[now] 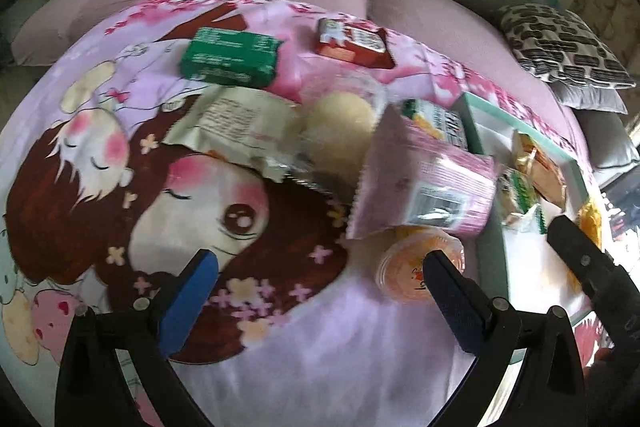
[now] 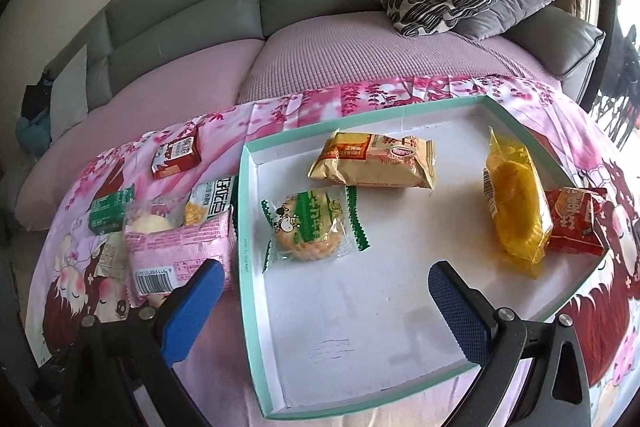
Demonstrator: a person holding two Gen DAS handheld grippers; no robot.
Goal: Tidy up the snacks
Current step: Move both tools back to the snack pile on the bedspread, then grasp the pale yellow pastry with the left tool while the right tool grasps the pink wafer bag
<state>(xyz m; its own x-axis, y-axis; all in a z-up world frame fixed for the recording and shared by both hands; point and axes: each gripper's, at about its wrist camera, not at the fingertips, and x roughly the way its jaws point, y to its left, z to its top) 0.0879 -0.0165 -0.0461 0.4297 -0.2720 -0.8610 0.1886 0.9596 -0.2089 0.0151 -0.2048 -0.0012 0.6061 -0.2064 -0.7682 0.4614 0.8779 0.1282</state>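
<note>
**Right wrist view: open tray with four snacks, more waiting on the cloth**

The right gripper (image 2: pixel 324 281) hangs wide open and empty above a white tray (image 2: pixel 360 327) with a teal rim. Inside lie a round cracker pack (image 2: pixel 310 229), a tan packet (image 2: pixel 374 161), a yellow bag (image 2: pixel 514 211) and a red packet (image 2: pixel 576 223). The left gripper (image 1: pixel 320 273), also wide open and empty, hovers above the pink cartoon cloth (image 1: pixel 120 147), near a pink packet (image 1: pixel 424 187) and an orange jelly cup (image 1: pixel 416 263) just left of the tray.

Cartoon-print cloth (image 2: pixel 360 95), snack packets (image 1: pixel 232 57), tray (image 2: pixel 248 247)
</note>
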